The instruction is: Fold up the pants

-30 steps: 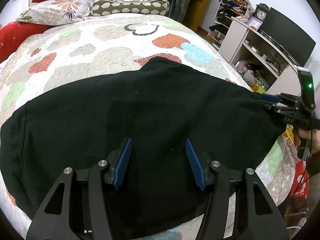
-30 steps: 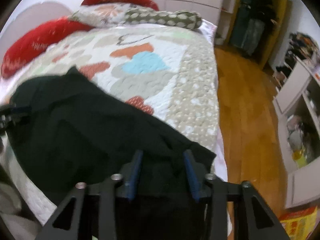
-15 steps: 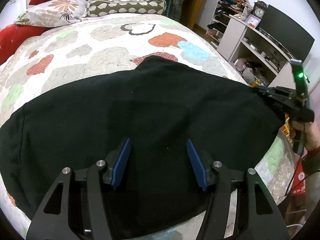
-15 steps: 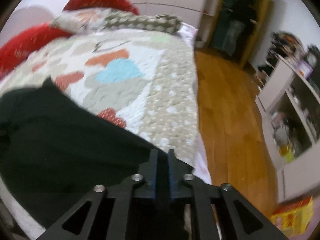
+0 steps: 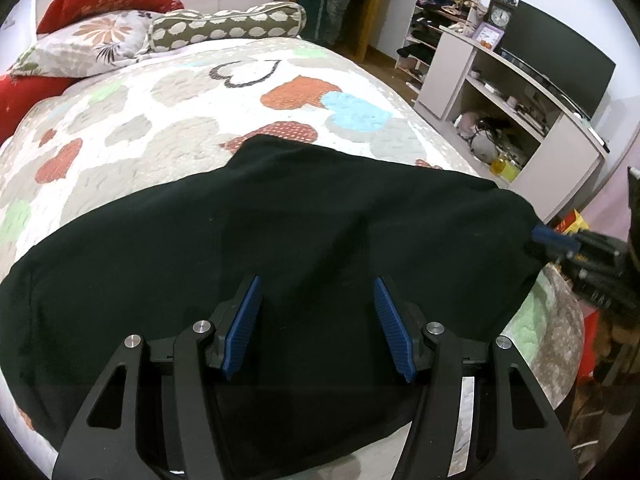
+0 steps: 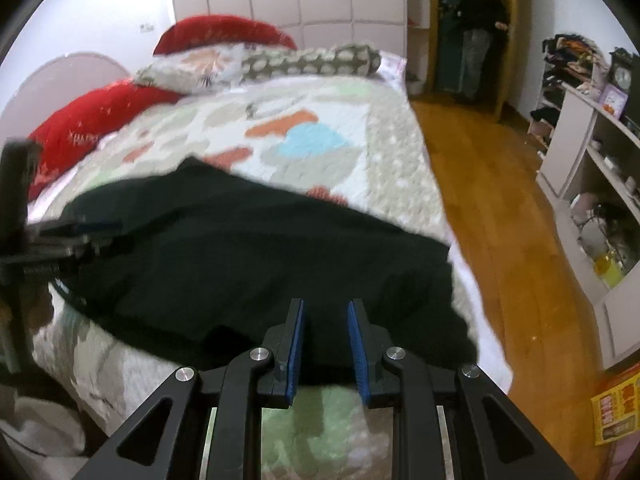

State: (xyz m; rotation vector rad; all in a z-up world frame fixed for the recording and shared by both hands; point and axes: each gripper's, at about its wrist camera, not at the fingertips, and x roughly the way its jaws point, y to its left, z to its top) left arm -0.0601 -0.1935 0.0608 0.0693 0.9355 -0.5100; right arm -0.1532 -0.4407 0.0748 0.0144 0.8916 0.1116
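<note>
The black pants (image 5: 320, 216) lie folded in a wide band across the foot of the bed. My left gripper (image 5: 318, 312) hovers over their near middle, open, with nothing pinched between its blue pads (image 5: 244, 320). In the left wrist view my right gripper (image 5: 560, 240) sits at the right end of the pants. In the right wrist view the right gripper (image 6: 326, 328) hangs over the near edge of the pants (image 6: 256, 256), its jaws a narrow gap apart, with no cloth visibly pinched. The left gripper (image 6: 68, 232) shows at the far left, over the other end.
A quilt with heart patches (image 5: 180, 128) covers the bed, with red and patterned pillows (image 5: 104, 40) at its head. A shelf unit with a dark screen (image 5: 552, 60) stands to the right across a wooden floor (image 6: 492, 184). A person (image 6: 476, 28) stands in the doorway.
The right gripper's jaws, pressed together half a second ago, now stand slightly apart. It has slid toward the right edge of the left wrist view. The left gripper has hardly moved.
</note>
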